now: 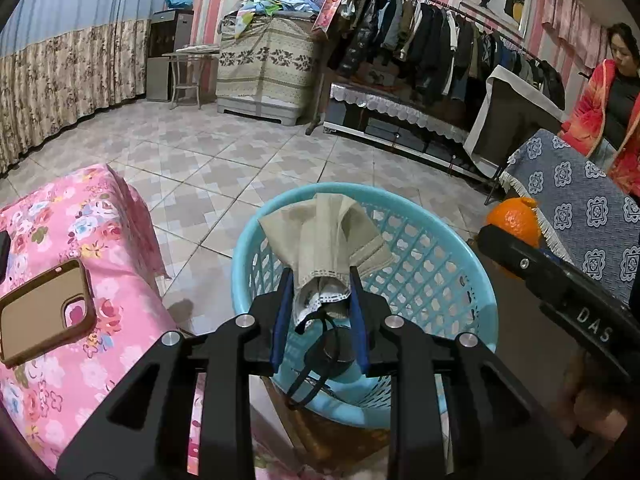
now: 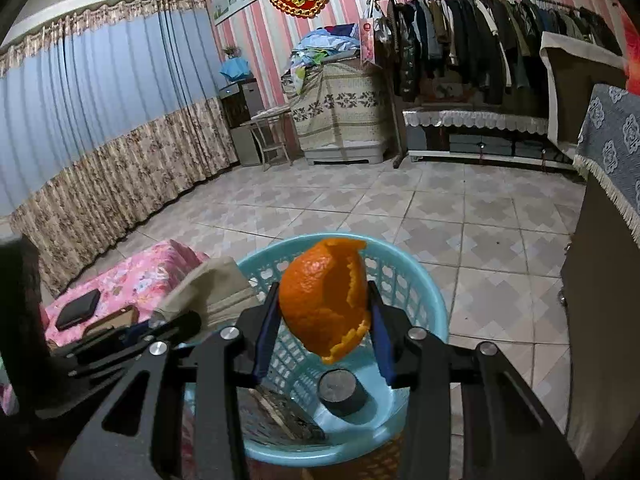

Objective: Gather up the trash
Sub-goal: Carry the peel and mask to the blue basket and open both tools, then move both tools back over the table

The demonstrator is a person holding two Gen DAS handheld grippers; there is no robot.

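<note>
The left tool (image 1: 320, 300) clamps a crumpled mask (image 1: 324, 248) and the right tool (image 2: 324, 316) an orange peel (image 2: 326, 300), both poised over the basket (image 1: 472, 280) for dropping.

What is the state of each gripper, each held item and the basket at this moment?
left gripper: fingers shut on the beige face mask, above the basket.
right gripper: fingers shut on the orange peel, above the basket.
blue basket: upright, a dark round object lying inside.
phone: lying face down on the pink cloth.
</note>
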